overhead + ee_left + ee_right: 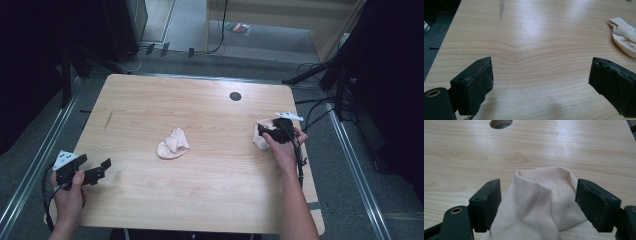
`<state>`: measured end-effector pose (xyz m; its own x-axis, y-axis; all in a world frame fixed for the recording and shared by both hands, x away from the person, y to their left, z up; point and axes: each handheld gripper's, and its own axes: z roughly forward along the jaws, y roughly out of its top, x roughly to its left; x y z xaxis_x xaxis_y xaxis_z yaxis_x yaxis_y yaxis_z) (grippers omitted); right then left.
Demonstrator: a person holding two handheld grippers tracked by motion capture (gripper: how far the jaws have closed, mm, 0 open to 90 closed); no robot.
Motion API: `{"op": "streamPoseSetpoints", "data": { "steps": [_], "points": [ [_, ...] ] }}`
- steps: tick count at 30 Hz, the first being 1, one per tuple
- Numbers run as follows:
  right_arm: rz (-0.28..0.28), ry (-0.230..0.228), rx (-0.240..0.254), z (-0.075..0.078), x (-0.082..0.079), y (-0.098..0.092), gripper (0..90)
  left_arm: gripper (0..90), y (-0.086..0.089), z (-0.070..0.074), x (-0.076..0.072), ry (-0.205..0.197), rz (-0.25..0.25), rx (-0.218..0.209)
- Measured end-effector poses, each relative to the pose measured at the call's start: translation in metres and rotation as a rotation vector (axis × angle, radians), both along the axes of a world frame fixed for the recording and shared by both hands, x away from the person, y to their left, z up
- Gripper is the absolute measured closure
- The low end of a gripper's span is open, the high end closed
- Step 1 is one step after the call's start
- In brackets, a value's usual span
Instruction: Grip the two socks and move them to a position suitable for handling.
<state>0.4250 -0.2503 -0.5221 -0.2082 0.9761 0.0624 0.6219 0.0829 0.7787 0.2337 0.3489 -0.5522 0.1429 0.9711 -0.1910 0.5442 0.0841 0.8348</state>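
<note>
Socks lie apart on the table (200,200): in the high view one sock (173,144) sits mid-table, well right of the left gripper (102,167), and a second sock (260,136) lies under the right gripper (265,131). The left gripper view shows its jaws spread over bare wood, the sock (625,37) ahead to the right. In the right gripper view, parted jaws straddle the second sock (541,205) without clamping it, with a hole (500,123) beyond. No writing is legible.
</note>
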Motion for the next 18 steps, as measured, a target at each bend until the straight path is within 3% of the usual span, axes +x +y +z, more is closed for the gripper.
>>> {"op": "streamPoseSetpoints", "data": {
  "steps": [3, 12, 18],
  "points": [
    [-0.005, 0.017, 0.005, -0.005, 0.004, 0.001, 21.8, 5.6, 0.0, 0.0, 0.0, 0.001, 0.001, -0.002],
    [-0.003, 0.047, -0.044, -0.023, 0.011, 0.005, 20.8, 5.9, 0.0, 0.0, 0.0, 0.0, -0.001, 0.002],
    [-0.016, 0.017, -0.046, -0.025, 0.008, 0.004, 30.9, 6.3, 0.0, 0.0, 0.0, 0.001, 0.001, 0.004]
  ]
}}
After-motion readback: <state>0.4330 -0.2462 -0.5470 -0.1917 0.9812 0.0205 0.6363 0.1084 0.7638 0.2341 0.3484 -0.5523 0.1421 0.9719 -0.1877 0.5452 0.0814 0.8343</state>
